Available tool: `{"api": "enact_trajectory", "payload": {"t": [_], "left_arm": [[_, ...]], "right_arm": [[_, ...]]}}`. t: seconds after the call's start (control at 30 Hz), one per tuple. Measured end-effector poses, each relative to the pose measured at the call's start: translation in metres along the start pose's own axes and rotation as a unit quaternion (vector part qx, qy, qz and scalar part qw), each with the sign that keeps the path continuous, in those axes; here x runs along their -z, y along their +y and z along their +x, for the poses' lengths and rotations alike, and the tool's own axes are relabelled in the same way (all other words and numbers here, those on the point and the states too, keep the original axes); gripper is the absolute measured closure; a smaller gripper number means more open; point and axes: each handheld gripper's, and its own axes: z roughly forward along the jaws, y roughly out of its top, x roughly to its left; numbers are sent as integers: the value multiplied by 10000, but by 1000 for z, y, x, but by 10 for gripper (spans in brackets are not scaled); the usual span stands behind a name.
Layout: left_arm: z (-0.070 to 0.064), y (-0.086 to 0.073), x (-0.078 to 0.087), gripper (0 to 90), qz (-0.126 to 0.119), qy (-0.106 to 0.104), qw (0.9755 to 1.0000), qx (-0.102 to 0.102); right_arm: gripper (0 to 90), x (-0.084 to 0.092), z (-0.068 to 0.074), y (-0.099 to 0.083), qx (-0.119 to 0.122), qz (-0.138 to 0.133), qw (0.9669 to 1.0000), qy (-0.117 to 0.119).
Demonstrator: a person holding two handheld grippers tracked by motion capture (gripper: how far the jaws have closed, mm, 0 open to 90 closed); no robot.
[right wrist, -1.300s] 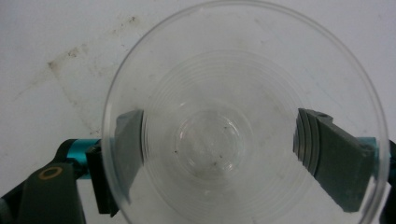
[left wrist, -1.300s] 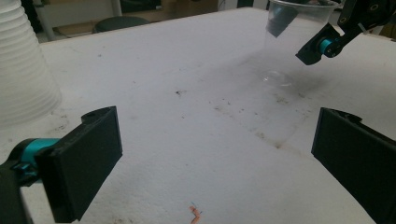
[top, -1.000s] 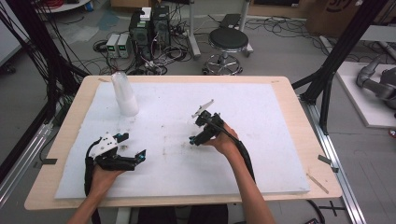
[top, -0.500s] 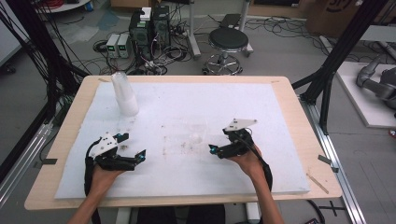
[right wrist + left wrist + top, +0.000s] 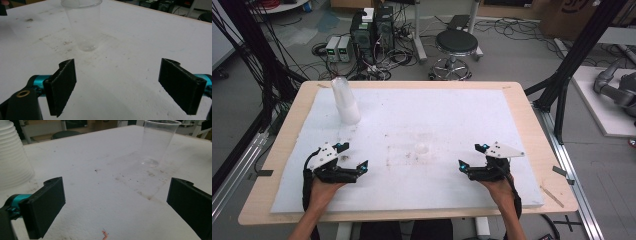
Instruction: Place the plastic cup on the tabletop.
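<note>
1. A wooden tabletop (image 5: pixel 532 130) carries a stained white foam sheet (image 5: pixel 452 120).
2. A clear plastic cup (image 5: pixel 421 148) stands upright mid-sheet, between the grippers and apart from both.
3. The left hand-held gripper (image 5: pixel 354 161) and right hand-held gripper (image 5: pixel 470 157) rest released, jaws wide, holding nothing.
4. A stack of white cups (image 5: pixel 345 101) stands at the far left.
5. Beyond: a black stool (image 5: pixel 456 44), cables and electronics on grey floor.
</note>
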Motion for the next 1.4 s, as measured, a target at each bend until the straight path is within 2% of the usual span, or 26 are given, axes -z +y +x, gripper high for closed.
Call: {"api": "enact_trajectory", "payload": {"t": [0.07, 0.13, 0.4, 0.5, 0.57, 0.87, 1.4], "left_arm": [[1, 0, 0, 18, -8, 7, 10000, 35], [2, 0, 0, 18, -15, -11, 9999, 102], [3, 0, 0, 18, -16, -42, 9999, 134], [4, 0, 0, 18, -8, -62, 9998, 164], [4, 0, 0, 18, -13, -61, 9998, 170], [4, -1, 1, 18, -65, -68, 9997, 204], [4, -2, 4, 18, -274, -77, 9994, 205]], "right_arm": [[144, 3, -3, -3, 22, -70, 9999, -91], [144, 6, -6, -6, -68, -165, 9998, -133], [144, 16, -17, -18, -326, -426, 9978, -392], [145, 18, -19, -20, -327, -466, 9972, -479], [144, 19, -19, -21, -405, -471, 9969, -487], [144, 17, -19, -23, -355, -471, 9969, -511], [145, 2, -20, -25, -246, -537, 9977, -334]]}}
